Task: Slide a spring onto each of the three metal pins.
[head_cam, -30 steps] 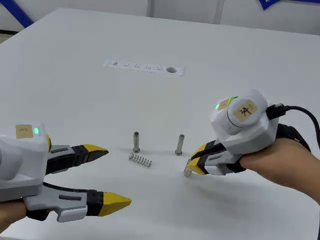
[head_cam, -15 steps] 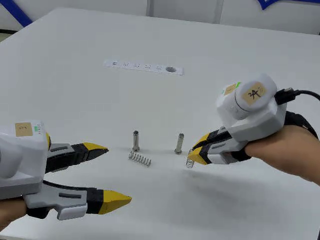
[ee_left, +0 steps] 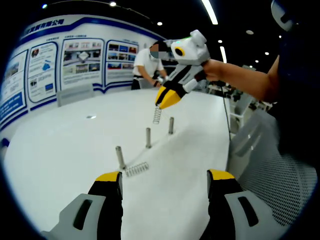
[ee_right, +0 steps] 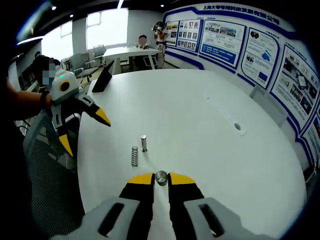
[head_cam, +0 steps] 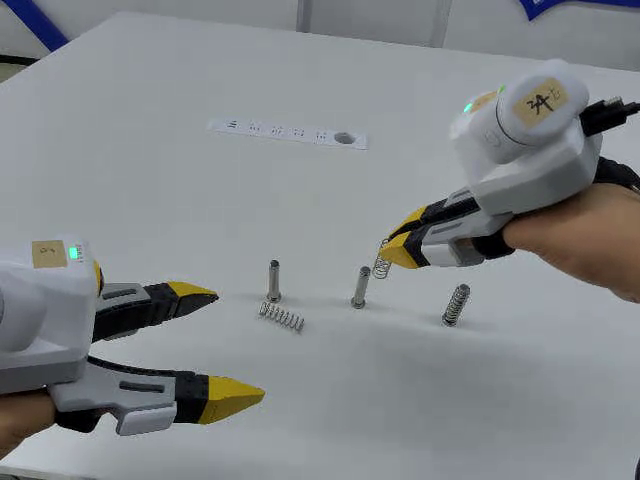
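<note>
**Head view.** Your left gripper (head_cam: 215,345) sits at the lower left of the frame, its jaws spread wide with nothing between them. Your right gripper (head_cam: 398,250) comes in from the upper right. Its jaws are clenched on the top of a held spring (head_cam: 381,266), which hangs clear of the table (head_cam: 150,200), just up and right of the top of the middle pin (head_cam: 361,287). The left pin (head_cam: 273,280) stands bare. A loose spring (head_cam: 281,317) lies flat just below it in the frame. Right of the middle pin a third spring (head_cam: 456,305) stands slightly tilted; you cannot tell here whether a pin runs through it. A socket strip (head_cam: 288,133) lies at upper centre.

**Left gripper view.** Your own yellow tips rise from the bottom edge, well apart and empty. Three pins stand in a row running up and right from centre, and the loose spring (ee_left: 137,169) lies beside the nearest one (ee_left: 120,157). The right gripper (ee_left: 167,97) is above the row with the held spring (ee_left: 157,115) dangling from it, over the gap between the two farther pins.

**Right gripper view.** Your tips at bottom centre pinch the held spring (ee_right: 161,177), seen end-on. Above them, one pin (ee_right: 144,143) stands with the loose spring (ee_right: 134,156) at its left. The left gripper (ee_right: 85,131) is at the left edge, jaws apart.
</note>
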Demonstrator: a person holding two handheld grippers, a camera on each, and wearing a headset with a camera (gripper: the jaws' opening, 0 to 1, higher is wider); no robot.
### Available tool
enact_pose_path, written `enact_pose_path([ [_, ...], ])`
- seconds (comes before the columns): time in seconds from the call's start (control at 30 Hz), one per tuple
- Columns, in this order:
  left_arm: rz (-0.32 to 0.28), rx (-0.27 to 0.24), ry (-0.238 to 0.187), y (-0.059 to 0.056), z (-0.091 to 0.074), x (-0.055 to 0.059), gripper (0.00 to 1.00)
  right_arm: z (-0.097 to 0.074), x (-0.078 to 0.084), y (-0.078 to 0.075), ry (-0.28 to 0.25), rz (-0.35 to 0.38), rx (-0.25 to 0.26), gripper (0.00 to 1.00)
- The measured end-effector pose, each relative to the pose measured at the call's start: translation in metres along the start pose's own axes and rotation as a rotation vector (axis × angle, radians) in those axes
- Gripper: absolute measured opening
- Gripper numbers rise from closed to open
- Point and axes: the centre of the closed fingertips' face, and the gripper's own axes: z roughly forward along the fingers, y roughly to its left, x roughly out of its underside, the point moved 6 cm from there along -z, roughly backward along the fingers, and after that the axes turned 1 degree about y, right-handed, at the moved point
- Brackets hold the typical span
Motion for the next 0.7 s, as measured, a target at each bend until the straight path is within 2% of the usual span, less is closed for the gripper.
enact_pose_path([
  [0.7,-0.007,-0.013,-0.008,0.002,-0.002,0.0,0.7,0.021,0.0,-0.006,0.018,0.014,-0.012,0.12],
])
